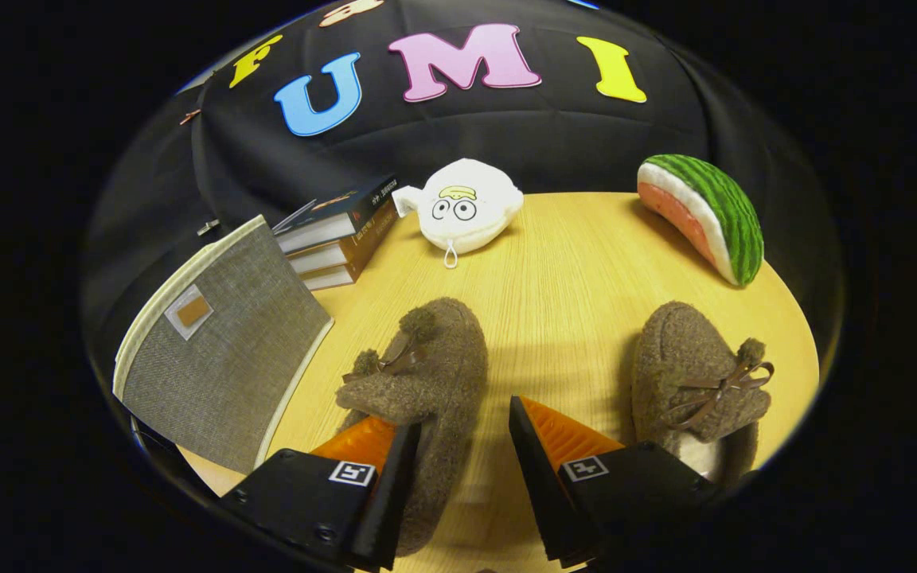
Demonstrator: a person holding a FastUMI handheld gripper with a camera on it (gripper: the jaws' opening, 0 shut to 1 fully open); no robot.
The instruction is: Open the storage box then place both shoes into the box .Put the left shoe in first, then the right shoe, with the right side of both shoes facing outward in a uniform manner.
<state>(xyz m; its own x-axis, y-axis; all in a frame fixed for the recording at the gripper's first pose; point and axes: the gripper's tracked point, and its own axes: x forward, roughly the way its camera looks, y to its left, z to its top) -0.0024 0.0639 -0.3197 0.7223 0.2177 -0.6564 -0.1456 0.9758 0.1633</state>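
My gripper (458,446) fingers spread wide, holding nothing, left shoe (427,382) between them, right shoe (693,382) beside, storage box (224,358) lid raised.

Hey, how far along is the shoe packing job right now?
Done: the grey fabric storage box lid stands raised beside the stack of books, so the box looks open. In hand: the gripper is open, its fingers straddling the nearer fuzzy brown slipper, not yet pressing it. Left: both this slipper and the other fuzzy brown slipper lie on the wooden table; neither is boxed.
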